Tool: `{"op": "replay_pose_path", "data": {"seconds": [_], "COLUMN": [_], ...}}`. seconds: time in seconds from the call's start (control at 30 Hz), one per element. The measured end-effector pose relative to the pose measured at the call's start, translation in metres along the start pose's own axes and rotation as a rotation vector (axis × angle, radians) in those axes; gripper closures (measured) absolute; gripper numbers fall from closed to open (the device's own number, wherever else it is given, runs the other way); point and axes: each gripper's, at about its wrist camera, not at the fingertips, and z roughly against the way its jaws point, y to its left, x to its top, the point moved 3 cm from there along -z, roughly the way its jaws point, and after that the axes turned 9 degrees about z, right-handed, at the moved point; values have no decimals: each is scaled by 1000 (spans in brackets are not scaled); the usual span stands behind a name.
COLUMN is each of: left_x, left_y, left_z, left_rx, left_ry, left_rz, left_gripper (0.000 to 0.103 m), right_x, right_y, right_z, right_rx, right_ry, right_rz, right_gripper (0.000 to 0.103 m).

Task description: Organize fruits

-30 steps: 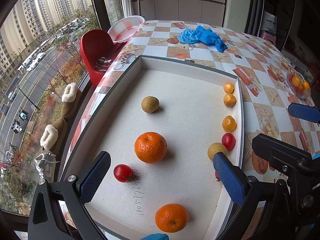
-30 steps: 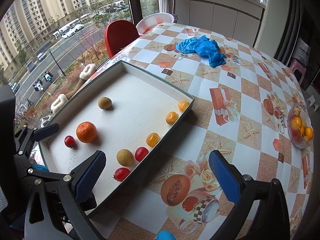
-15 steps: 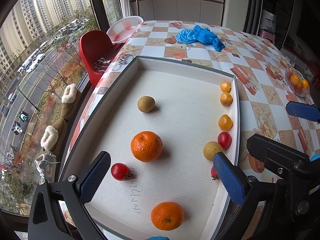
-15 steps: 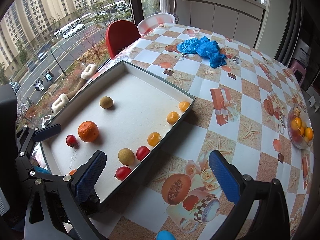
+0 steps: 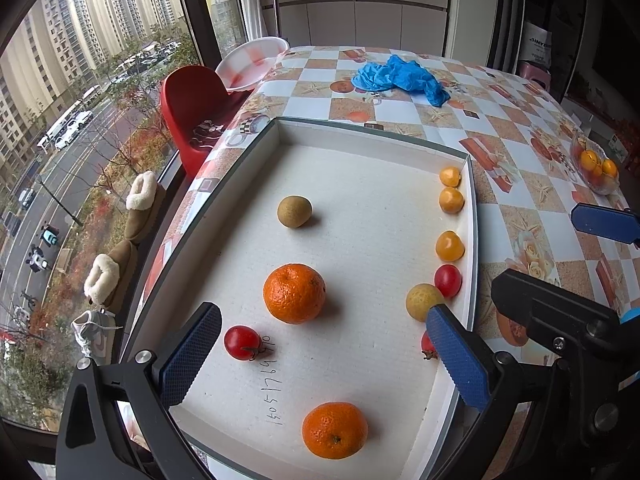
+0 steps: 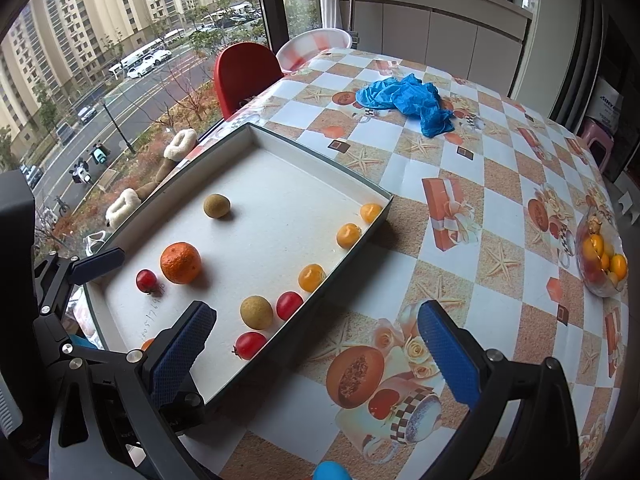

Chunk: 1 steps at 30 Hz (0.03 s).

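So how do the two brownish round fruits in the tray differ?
The far fruit is darker, olive-brown, and sits alone in the open middle of the tray. The near fruit is paler, yellowish, and sits by the tray's right wall, next to a red tomato. Both are round, similar in size, and ungripped.

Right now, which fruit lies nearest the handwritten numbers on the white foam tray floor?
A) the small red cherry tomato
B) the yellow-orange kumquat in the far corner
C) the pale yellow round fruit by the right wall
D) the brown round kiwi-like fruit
A: in the left wrist view the small red cherry tomato sits right at the top end of the handwritten numbers on the white foam tray, its stem touching them.
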Motion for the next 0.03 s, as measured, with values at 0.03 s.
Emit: {"op": "replay_pose_path", "data": {"seconds": [0.03], "left_x": [0], "left_y": [-1], "left_z": [0], "left_rx": [4], "left_ry": [-4], "left_rz": [-5], "left_gripper": [0], "right_x": [0], "right_y": [1], "right_z": [1], "right_rx": [2], "right_ry": [-2], "right_rz": [0], "right_gripper": [0]}}
